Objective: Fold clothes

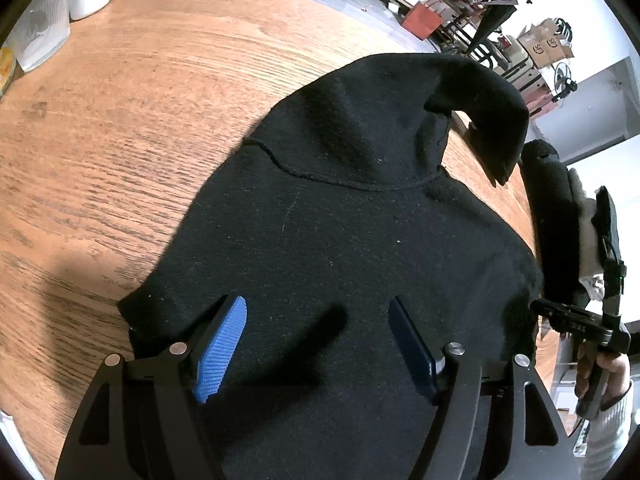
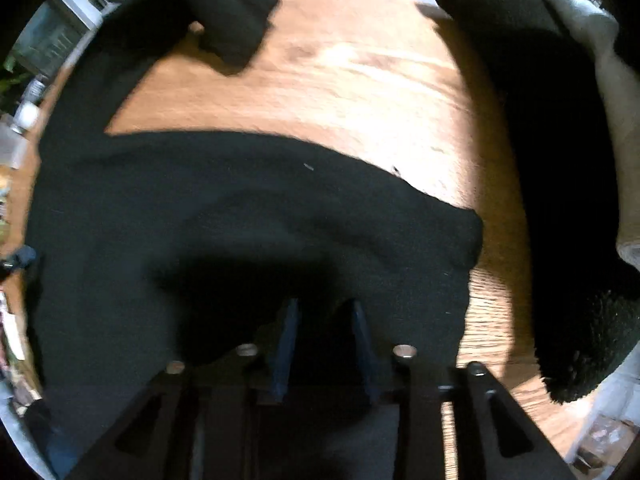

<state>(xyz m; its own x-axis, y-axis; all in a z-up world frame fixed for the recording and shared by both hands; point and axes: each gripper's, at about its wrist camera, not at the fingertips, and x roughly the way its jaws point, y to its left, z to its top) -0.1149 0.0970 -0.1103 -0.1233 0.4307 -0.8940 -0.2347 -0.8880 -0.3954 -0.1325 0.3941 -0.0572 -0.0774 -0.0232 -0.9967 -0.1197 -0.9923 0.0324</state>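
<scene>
Across the wood-grain bench (image 1: 120,120) a black fleece hoodie (image 1: 340,240) lies flat, hood far, presumably spread for folding; left tool (image 1: 316,344) hovers spread apart; right tool (image 2: 322,344) narrowly parted, whether pinching cloth I cannot tell.

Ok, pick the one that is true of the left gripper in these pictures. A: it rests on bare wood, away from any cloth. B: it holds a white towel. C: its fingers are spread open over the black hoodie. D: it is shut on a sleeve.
C: in the left wrist view the left gripper has its blue pads wide apart, with only the black hoodie lying between them on the wooden table.
</scene>
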